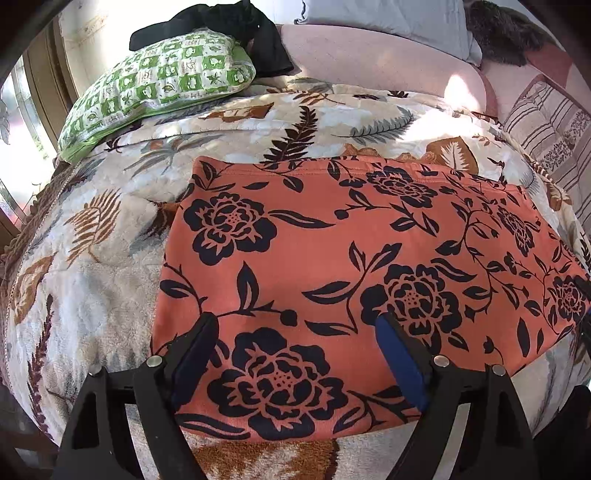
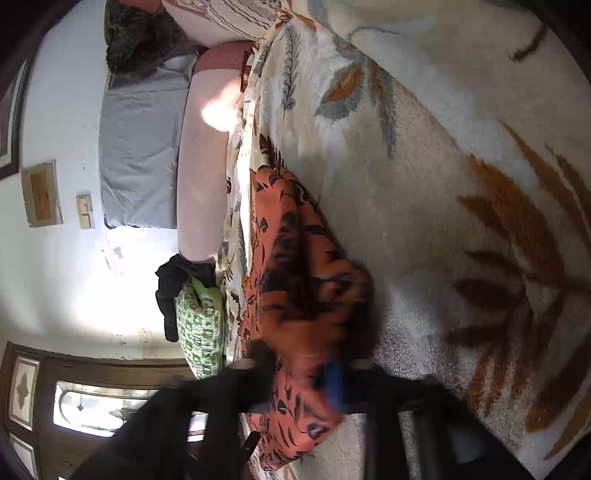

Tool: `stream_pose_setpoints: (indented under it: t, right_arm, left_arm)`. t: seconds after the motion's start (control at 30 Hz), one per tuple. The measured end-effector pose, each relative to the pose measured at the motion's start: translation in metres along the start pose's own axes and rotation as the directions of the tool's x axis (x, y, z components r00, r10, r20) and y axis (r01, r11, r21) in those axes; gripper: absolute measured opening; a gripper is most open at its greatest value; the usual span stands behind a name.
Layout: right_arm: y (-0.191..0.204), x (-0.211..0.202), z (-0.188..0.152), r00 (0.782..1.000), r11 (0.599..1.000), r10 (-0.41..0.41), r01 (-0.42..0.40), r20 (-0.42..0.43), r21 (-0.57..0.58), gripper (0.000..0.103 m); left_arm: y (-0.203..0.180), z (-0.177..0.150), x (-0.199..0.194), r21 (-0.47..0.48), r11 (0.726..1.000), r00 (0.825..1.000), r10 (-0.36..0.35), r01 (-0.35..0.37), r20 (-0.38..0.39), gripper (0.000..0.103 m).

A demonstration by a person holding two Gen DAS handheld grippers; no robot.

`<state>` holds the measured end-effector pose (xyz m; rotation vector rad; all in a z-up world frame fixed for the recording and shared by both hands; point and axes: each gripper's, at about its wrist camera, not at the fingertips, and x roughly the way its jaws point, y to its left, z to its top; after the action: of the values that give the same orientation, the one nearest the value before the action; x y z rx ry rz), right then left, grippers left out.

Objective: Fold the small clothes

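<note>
An orange garment with black flowers (image 1: 332, 266) lies flat on the leaf-patterned blanket (image 1: 92, 258). My left gripper (image 1: 295, 325) hovers open over its near edge, fingers spread wide apart and nothing between them. In the right wrist view, which is rolled sideways and blurred, my right gripper (image 2: 301, 369) sits at the end of the same garment (image 2: 295, 266), with orange cloth lying between its two fingers. The blur hides whether the fingers pinch the cloth.
A green checked pillow (image 1: 155, 85) with a black garment (image 1: 229, 29) on it lies at the far left. A pink bolster (image 1: 369, 55), grey pillow (image 1: 388, 18) and striped cushion (image 1: 546, 125) line the back. A window (image 2: 110, 406) is beside the bed.
</note>
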<state>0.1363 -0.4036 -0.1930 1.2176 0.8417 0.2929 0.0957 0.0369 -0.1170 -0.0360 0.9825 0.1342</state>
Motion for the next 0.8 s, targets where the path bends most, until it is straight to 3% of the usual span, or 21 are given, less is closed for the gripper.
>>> stream_pose_setpoints:
  t: [0.07,0.17,0.23,0.27,0.3,0.33,0.4,0.43,0.53,0.7,0.8]
  right_arm:
    - [0.025,-0.011,-0.006,0.998,0.988,-0.051,0.055,0.026,-0.142,0.011]
    - [0.052,-0.019,-0.02,0.985,0.921,-0.147,0.17,0.09,-0.35,0.01]
    - [0.032,0.008,-0.018,0.953,0.874,-0.303,0.289,0.026,-0.39,0.015]
    - [0.012,0.022,-0.013,0.936,0.885,-0.346,0.304,-0.063,-0.353,0.016]
    - [0.0,0.014,-0.007,0.966,0.939,-0.25,0.225,-0.065,-0.262,0.015]
    - [-0.005,0.005,-0.002,0.979,0.966,-0.191,0.174,-0.074,-0.189,0.023]
    - [-0.001,-0.014,0.008,0.985,0.973,-0.165,0.155,-0.042,-0.172,0.051]
    - [0.005,-0.025,0.012,0.989,0.972,-0.147,0.143,-0.006,-0.187,0.074]
    - [0.026,-0.039,0.031,0.994,0.957,-0.106,0.111,0.035,-0.266,0.077]
    - [0.064,0.014,0.081,0.995,0.936,-0.027,-0.01,-0.099,-0.352,0.077]
    - [0.079,0.074,0.11,0.975,0.91,-0.116,0.029,-0.187,-0.413,0.075]
  left_arm:
    - [-0.001,0.005,-0.014,-0.001,1.0,0.999,0.006,-0.006,0.05,0.088]
    - [-0.008,0.011,-0.024,0.007,1.0,0.995,0.007,-0.007,0.102,0.088]
    - [-0.019,0.01,-0.005,0.049,0.999,0.999,0.022,-0.023,0.038,0.088]
    - [-0.025,0.008,0.009,0.079,0.996,0.999,0.036,-0.035,-0.014,0.088]
    - [-0.028,0.004,0.019,0.107,0.993,0.998,0.046,-0.04,-0.048,0.088]
    - [-0.03,-0.001,0.025,0.118,0.992,0.997,0.051,-0.045,-0.051,0.088]
    - [-0.027,-0.004,0.025,0.095,0.995,0.999,0.037,-0.035,-0.023,0.088]
    - [-0.026,-0.003,0.025,0.088,0.996,0.999,0.031,-0.029,-0.022,0.088]
    - [-0.023,-0.004,0.032,0.091,0.996,1.0,0.018,-0.017,-0.017,0.09]
    - [-0.021,-0.01,0.034,0.069,0.998,1.0,0.003,-0.004,0.023,0.092]
    - [-0.02,-0.011,0.034,0.066,0.998,1.0,-0.004,0.002,0.028,0.093]
